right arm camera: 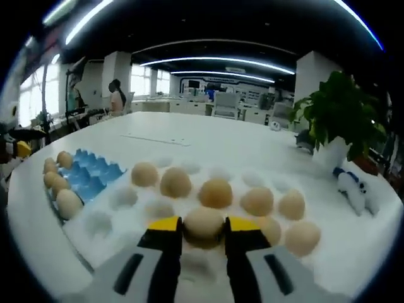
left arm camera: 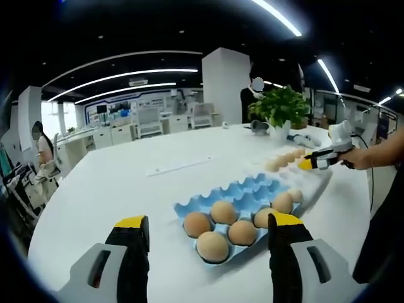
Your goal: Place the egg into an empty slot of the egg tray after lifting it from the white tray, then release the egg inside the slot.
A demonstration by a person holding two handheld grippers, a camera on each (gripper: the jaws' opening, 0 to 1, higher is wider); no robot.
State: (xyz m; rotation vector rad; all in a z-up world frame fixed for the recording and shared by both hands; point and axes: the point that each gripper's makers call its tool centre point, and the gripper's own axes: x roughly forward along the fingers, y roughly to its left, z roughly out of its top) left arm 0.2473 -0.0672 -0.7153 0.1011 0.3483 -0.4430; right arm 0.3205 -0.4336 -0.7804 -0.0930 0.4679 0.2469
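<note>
In the right gripper view, the right gripper (right arm camera: pixel 203 235) has its jaws closed around an egg (right arm camera: pixel 203 225) that seems to sit in the white tray (right arm camera: pixel 101 235), though the view is too warped to say whether it has lifted. So the grasp looks made; the carry, placing and release remain. The left gripper (left arm camera: pixel 207 235) hovers spread and empty before the blue egg tray (left arm camera: pixel 252 189), whose near slots hold eggs and far slots lie free. Both trays rest on a white table (left arm camera: pixel 113 183). Beyond stand a plant (left arm camera: pixel 281 107), desks and ceiling light strips.
</note>
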